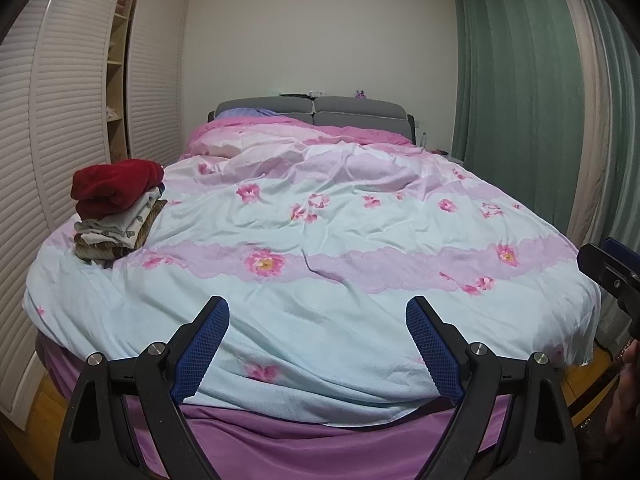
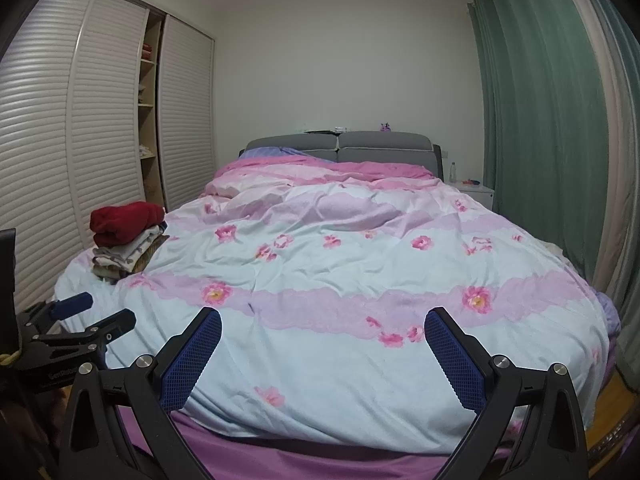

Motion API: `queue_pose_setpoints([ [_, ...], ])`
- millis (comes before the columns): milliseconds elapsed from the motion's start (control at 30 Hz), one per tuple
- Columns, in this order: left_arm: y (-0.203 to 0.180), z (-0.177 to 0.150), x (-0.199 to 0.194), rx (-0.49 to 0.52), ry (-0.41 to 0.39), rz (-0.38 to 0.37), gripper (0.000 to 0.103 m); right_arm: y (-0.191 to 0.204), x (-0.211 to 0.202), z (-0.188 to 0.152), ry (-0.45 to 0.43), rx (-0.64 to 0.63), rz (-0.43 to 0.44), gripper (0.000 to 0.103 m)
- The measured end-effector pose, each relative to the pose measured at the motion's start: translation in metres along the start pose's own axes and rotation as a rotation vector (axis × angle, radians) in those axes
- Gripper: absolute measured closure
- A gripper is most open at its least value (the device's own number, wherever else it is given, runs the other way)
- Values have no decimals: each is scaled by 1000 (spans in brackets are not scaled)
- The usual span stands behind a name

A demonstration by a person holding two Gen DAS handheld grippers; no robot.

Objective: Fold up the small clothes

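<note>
A stack of folded clothes (image 1: 116,216) sits near the left edge of the bed, topped by a red garment (image 1: 118,186). The same stack of folded clothes (image 2: 128,250) shows in the right wrist view, left of centre. My left gripper (image 1: 318,312) stands open at the foot of the bed, with nothing between its blue pads. My right gripper (image 2: 322,322) is likewise open and empty, over the foot of the pale blue and pink flowered duvet (image 2: 340,272). The left gripper (image 2: 94,312) also appears at the left edge of the right wrist view.
The flowered duvet (image 1: 320,220) covers the whole bed, with a grey headboard (image 1: 312,110) at the far end. A louvred wardrobe (image 1: 60,120) runs along the left, green curtains (image 1: 520,80) hang at the right. A white nightstand (image 2: 476,192) holds a bottle.
</note>
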State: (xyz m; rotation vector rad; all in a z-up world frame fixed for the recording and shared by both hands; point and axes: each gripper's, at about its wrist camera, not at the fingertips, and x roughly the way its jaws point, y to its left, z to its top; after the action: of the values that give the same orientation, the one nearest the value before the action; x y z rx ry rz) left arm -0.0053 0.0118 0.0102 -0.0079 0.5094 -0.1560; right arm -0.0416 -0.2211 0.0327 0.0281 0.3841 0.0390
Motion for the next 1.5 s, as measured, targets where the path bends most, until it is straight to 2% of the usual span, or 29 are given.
queue_pose_setpoints([
  [633, -4, 1, -6, 13, -9, 7, 11, 2, -1, 0, -3, -4, -1, 1],
  [733, -5, 2, -7, 13, -14, 16, 4, 1, 0, 1, -2, -4, -1, 1],
  [867, -3, 4, -9, 6, -23, 28, 0, 2, 0, 1, -3, -5, 0, 1],
  [1500, -2, 4, -9, 13, -15, 41, 0, 0, 0, 2, -5, -5, 4, 1],
])
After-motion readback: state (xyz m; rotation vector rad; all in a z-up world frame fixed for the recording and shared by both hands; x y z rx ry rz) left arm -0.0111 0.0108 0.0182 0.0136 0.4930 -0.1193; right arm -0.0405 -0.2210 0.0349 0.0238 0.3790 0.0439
